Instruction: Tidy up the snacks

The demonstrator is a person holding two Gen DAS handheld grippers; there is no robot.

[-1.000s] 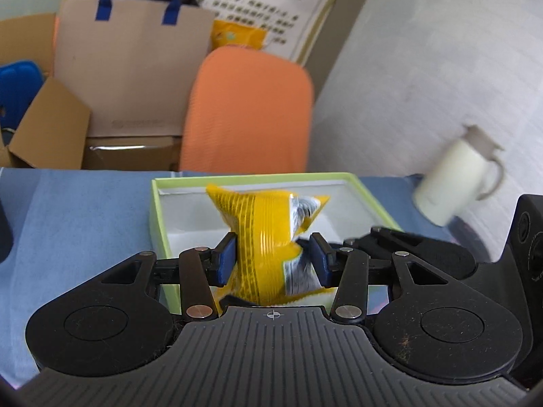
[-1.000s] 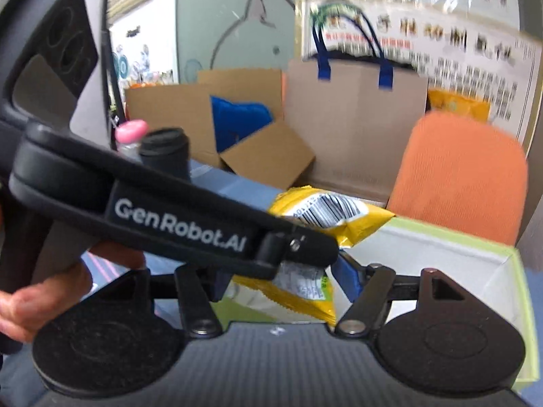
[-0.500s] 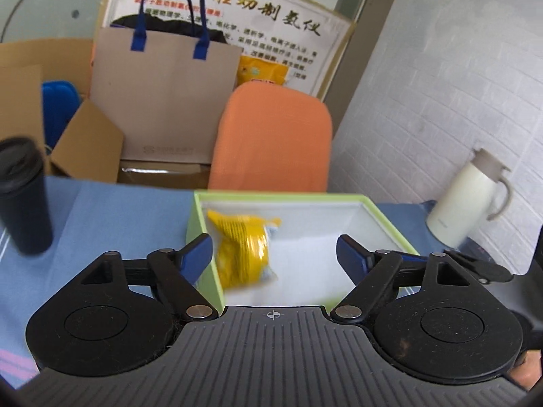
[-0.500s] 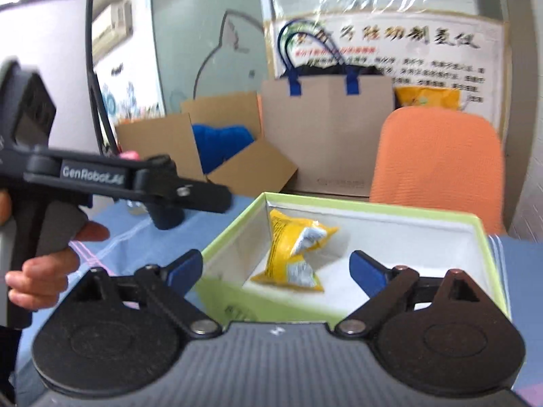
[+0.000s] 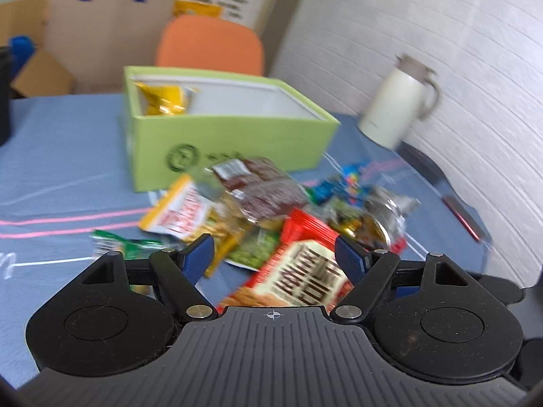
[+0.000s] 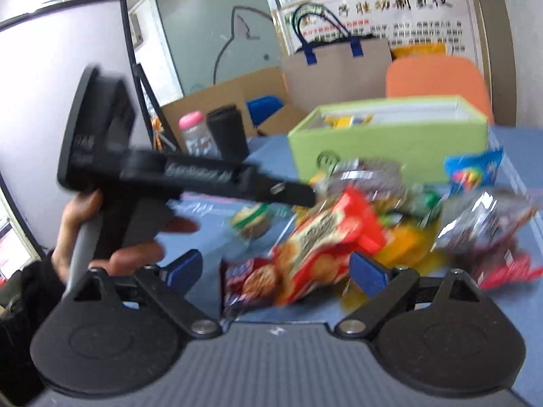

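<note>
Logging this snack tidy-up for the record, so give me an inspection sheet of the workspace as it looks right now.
Surface: table under blue cloth with pink lines.
Job's things: green box holding a yellow packet; snack pile in front, red packet nearest.
Clutter: white jug, black cup, pink-lidded bottle.
Grippers: left gripper open, empty, jaws just opened; right gripper open, empty, jaws just opened.
Cables: nothing seen.
Surroundings: orange chair, paper bag, cardboard boxes, wall poster.
</note>
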